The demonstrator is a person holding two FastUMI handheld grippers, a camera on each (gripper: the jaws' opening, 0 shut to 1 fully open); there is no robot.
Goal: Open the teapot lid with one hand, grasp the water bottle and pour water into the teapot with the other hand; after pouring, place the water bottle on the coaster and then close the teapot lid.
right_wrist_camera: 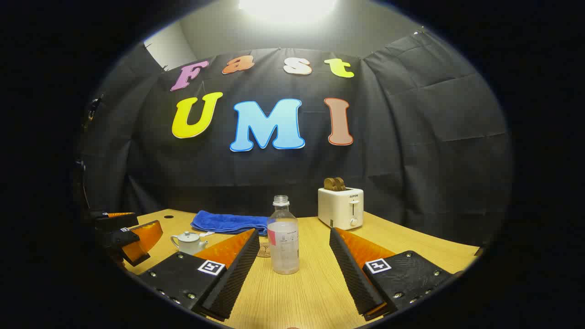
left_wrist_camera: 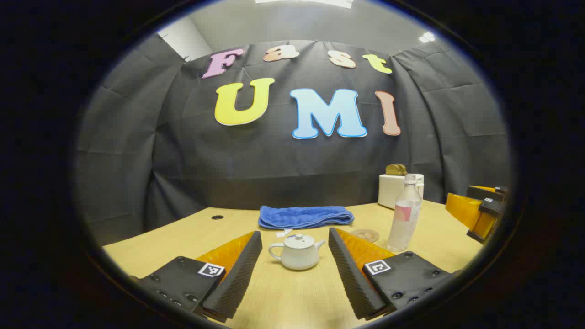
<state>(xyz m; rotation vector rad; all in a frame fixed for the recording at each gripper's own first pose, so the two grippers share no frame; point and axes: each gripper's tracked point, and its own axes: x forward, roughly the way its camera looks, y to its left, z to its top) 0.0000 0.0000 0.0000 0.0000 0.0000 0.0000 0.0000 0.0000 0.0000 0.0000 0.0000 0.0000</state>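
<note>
A small white teapot (left_wrist_camera: 297,251) with its lid on sits on the wooden table just beyond my open left gripper (left_wrist_camera: 295,269), spout to the right. A clear, uncapped water bottle (left_wrist_camera: 404,214) with a pink label stands to its right, beside a round coaster (left_wrist_camera: 365,235). In the right gripper view the bottle (right_wrist_camera: 283,242) stands upright straight ahead of my open right gripper (right_wrist_camera: 295,269), a short way beyond the fingertips. The teapot (right_wrist_camera: 188,242) is off to the left there, and the coaster (right_wrist_camera: 263,251) peeks out behind the bottle. The left gripper (right_wrist_camera: 130,240) shows at the far left.
A folded blue towel (left_wrist_camera: 305,216) lies behind the teapot. A white toaster (right_wrist_camera: 340,208) holding brown bread stands at the back right. A small hole (left_wrist_camera: 217,217) marks the table's back left. The right gripper (left_wrist_camera: 480,208) appears at the right edge of the left gripper view.
</note>
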